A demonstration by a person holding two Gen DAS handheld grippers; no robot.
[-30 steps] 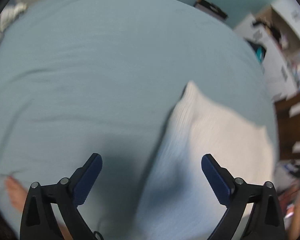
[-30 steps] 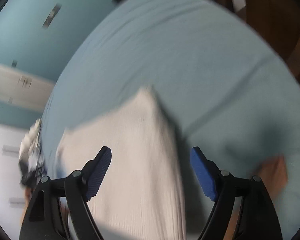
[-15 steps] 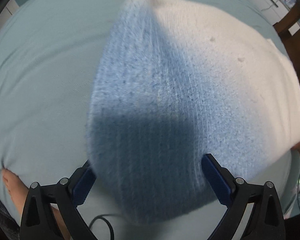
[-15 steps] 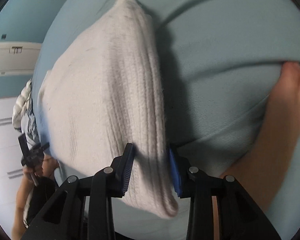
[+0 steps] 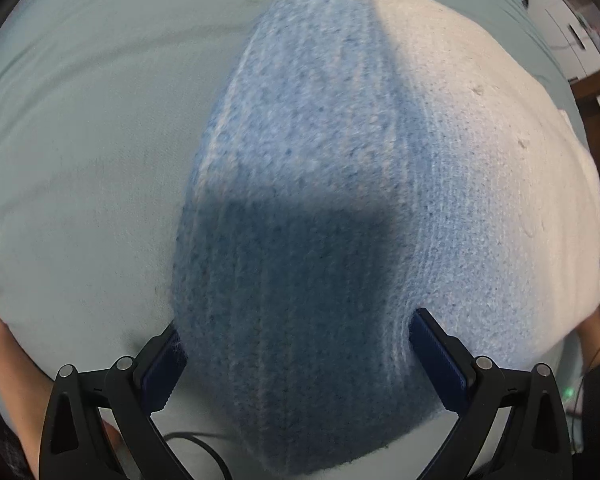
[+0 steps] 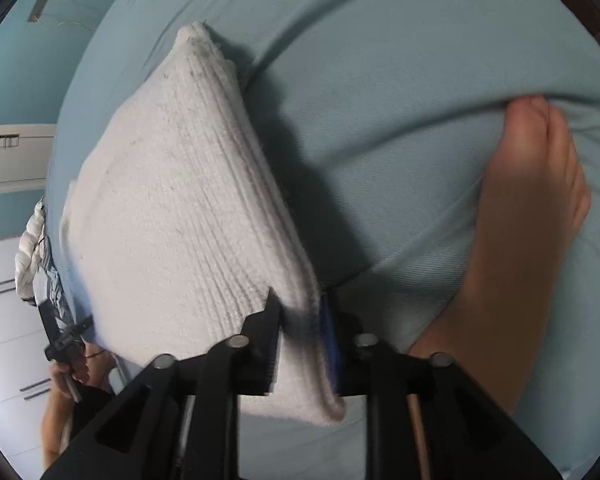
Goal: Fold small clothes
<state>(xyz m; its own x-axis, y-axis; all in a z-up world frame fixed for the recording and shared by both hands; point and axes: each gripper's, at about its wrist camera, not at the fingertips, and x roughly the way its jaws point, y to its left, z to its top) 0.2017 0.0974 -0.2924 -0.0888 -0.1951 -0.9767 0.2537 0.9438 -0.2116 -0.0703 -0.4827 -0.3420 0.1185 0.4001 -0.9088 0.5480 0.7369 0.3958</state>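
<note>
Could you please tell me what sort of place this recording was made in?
Probably a bedroom: the white knitted garment lies on a pale blue bedsheet, a bare foot rests on it, and white drawer fronts stand alongside.

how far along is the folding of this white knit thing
Early. Nothing looks folded yet: the white knit garment lies spread on the blue sheet. In hand: the right gripper is closing on its near edge, while the left gripper straddles the cloth, jaws wide. Left: gripping there, lifting, folding over.

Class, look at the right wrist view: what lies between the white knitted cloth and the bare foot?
Only bare blue sheet, creased and partly shadowed, lies between the white knitted cloth and the bare foot. The right wrist view shows this.
</note>
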